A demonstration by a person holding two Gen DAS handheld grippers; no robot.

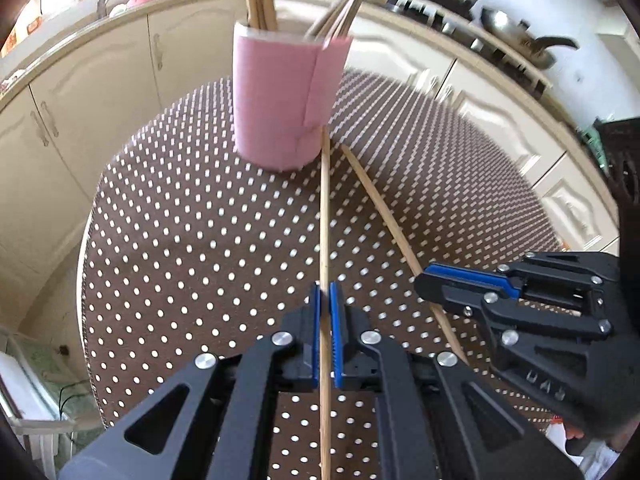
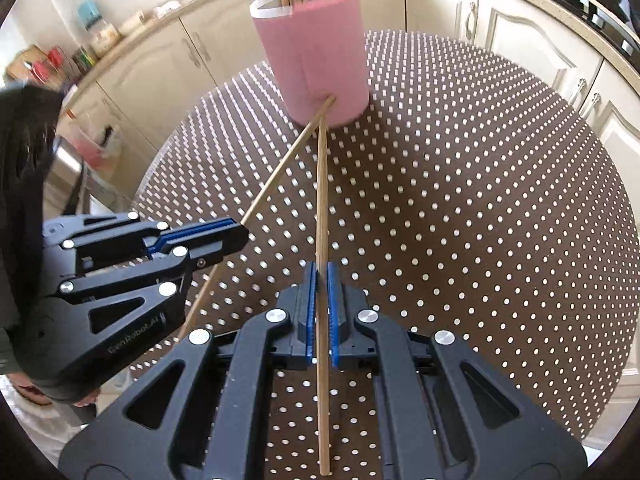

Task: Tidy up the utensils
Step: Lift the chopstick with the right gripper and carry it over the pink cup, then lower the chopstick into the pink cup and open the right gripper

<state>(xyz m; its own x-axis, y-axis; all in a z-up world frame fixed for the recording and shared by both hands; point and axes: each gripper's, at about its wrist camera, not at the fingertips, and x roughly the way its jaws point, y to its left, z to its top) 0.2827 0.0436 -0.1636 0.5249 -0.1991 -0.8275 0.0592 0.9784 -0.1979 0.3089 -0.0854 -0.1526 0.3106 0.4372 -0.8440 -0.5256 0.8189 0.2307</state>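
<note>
Left wrist view: two wooden chopsticks being held, one in each gripper, both aiming at the pink holder

One chopstick [image 1: 325, 216] is running between the left gripper's [image 1: 325, 300] closed fingers toward the pink holder [image 1: 286, 100], its tip reaching the holder's base; the other chopstick [image 2: 321, 208] is sitting clamped in the right gripper [image 2: 321, 280], tips meeting near the holder on the dotted brown tabletop [image 1: 180, 216], more chopsticks standing inside

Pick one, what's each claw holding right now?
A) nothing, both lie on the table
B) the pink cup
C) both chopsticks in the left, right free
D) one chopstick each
D: the left claw is shut on a chopstick, and the right claw on another chopstick.
</note>
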